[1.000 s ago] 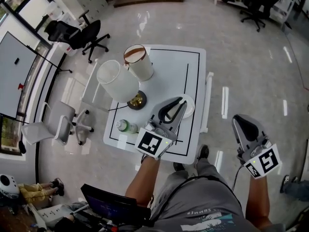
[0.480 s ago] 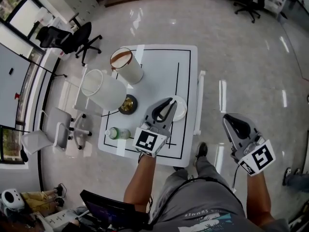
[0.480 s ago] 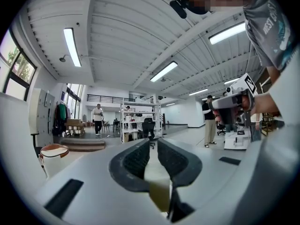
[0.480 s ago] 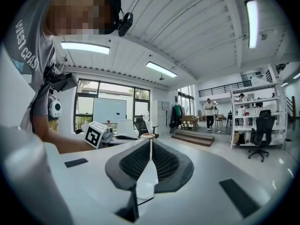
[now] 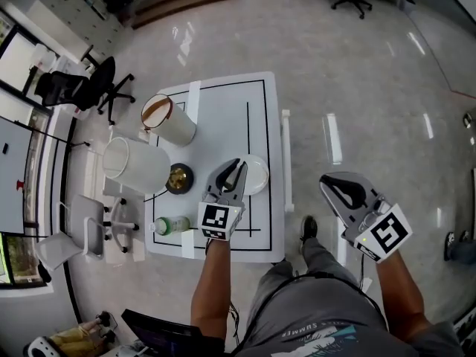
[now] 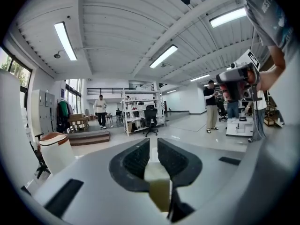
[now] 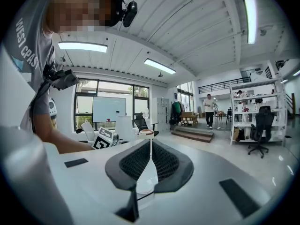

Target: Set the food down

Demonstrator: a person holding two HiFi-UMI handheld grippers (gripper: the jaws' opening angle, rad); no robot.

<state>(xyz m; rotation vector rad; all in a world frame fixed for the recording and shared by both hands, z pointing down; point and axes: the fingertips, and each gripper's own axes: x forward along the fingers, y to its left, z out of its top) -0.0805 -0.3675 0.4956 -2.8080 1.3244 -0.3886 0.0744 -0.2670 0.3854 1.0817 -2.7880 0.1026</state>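
Left tongs [image 5: 238, 165] grip pale food [image 6: 157, 175] over plate [image 5: 257, 177].

On counter [image 5: 223, 117]: bin [image 5: 165, 119] toward 10 o'clock corner; lamp [image 5: 134, 165] at 7 o'clock of bin, along 9 o'clock edge; bottle [image 5: 169, 225] near 7 o'clock corner, at 6 o'clock of lamp; plate [image 5: 259, 175] near 3 o'clock edge. Over plate's 9 o'clock rim: left gripper [image 5: 236, 165], food [image 6: 157, 182] between its jaws. Off counter, at 3 o'clock of plate, above floor [image 5: 357, 88]: right gripper [image 5: 333, 185]. On floor at 10 o'clock of bin: chair [image 5: 74, 88].
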